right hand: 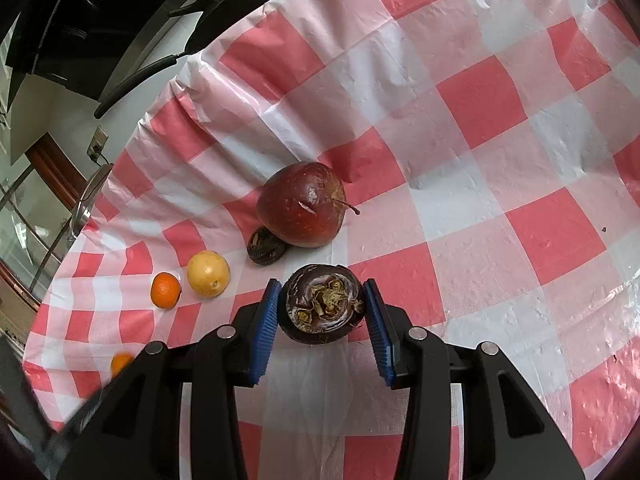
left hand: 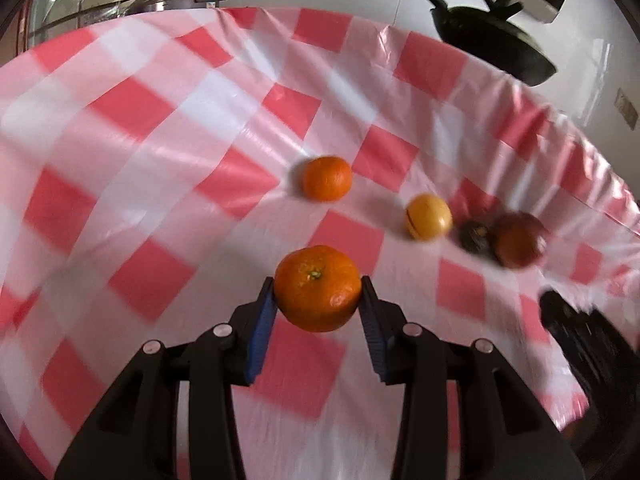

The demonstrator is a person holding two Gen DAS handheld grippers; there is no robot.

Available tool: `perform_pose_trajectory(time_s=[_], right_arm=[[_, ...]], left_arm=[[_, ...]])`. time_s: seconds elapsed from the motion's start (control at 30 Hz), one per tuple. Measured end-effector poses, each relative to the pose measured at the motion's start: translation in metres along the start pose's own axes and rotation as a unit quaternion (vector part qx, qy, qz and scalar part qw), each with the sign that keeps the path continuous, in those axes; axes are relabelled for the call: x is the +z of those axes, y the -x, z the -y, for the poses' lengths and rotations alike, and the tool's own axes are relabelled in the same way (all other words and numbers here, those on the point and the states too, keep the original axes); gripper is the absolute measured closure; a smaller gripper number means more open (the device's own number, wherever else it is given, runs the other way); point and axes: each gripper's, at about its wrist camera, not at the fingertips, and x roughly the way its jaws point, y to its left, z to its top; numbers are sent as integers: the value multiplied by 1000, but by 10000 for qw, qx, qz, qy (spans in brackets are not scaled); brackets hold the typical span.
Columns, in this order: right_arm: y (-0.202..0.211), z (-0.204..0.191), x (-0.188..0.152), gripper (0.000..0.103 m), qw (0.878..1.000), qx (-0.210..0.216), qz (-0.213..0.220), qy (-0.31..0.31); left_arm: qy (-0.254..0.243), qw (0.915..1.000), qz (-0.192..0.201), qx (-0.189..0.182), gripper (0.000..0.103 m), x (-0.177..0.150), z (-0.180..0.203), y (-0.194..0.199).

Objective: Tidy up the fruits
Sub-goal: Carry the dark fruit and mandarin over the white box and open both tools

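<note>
Tablecloth (right hand: 480,92), red-and-white check and wrinkled plastic, covers the whole surface. The red apple (right hand: 301,205) is the biggest fruit and the landmark here. Touching its near-left side lies a small dark fruit (right hand: 265,249). Further left of the apple sits a yellow fruit (right hand: 208,273), and just beyond that a small orange (right hand: 165,289).

Nearer the camera than the apple and a little to its right, the right gripper (right hand: 322,308) is closed on a dark purple mangosteen (right hand: 322,304), both blue pads pressing its sides, dried calyx facing the lens.

Well to the apple's left, the left gripper (left hand: 318,292) is closed on a larger orange (left hand: 318,287), pads against both flanks, stem end upward. Whether this fruit is clear of the cloth cannot be told through the blur.

Judgement: the step in hand looks like carrying each held fruit to its own kind. To do it well:
- keep the squeeze even, since round fruit can roll out between flat pads
- bring the larger orange down beside the small orange, and the mangosteen next to the small dark fruit by the apple
- let each settle on the cloth before the pads part, as a wrinkle could send it rolling
- avoid nudging the apple, whose neighbour leans on it
</note>
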Motion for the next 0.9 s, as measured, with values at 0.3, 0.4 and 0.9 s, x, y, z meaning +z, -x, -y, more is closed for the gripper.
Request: perform_pose_trajectory(time_s=[0.3,0.4,0.9], right_arm=[[-1,1,1,61,10000,32,-6,-29],[0,3,1,61,10000,33,17,-92],[14,-3,-18,61,9980,384,-508,-13]], left_arm=[[84,9998,-46,-180,62,-30,4,29],[108,9998,31,-156,62,-29,1,31],[400,9975,530,228,62,-68,-43,107]])
